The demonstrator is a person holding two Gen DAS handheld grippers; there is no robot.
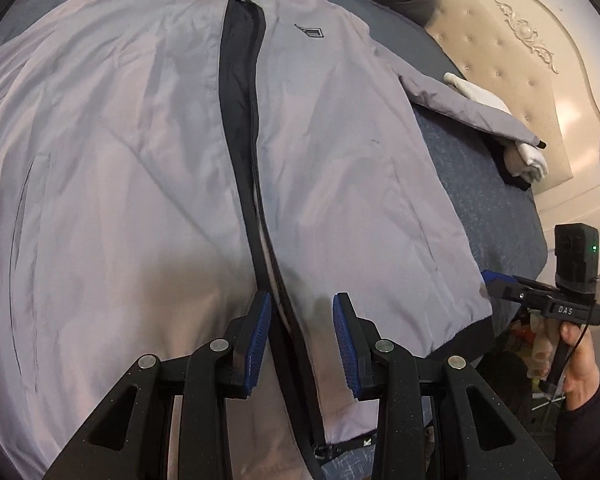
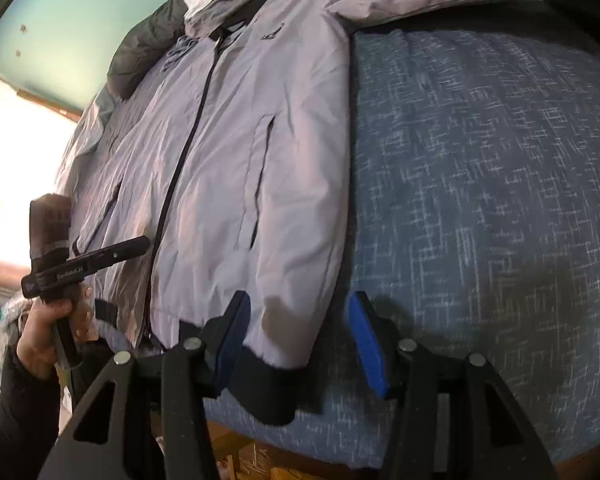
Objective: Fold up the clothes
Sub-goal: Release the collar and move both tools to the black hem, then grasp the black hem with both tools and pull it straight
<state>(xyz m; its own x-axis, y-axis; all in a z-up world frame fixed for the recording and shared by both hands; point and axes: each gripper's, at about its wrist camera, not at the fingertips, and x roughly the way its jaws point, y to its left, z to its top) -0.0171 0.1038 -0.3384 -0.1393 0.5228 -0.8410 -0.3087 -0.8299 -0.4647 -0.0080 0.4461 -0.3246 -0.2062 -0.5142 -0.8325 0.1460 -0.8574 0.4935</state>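
Grey jacket [image 1: 140,160] lies flat on the blue bedspread [image 2: 480,160]; my left gripper [image 1: 300,340] hovers part-open over its zip, my right gripper [image 2: 296,328] part-open at the hem corner, both empty.

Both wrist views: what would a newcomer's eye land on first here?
The grey jacket, spread front-up over the blue bedspread, its dark zipper strip running down the middle. The left gripper hangs open over the zipper near the hem; the right gripper hangs open over the jacket's hem corner. A tufted cream headboard stands beyond the outstretched sleeve.
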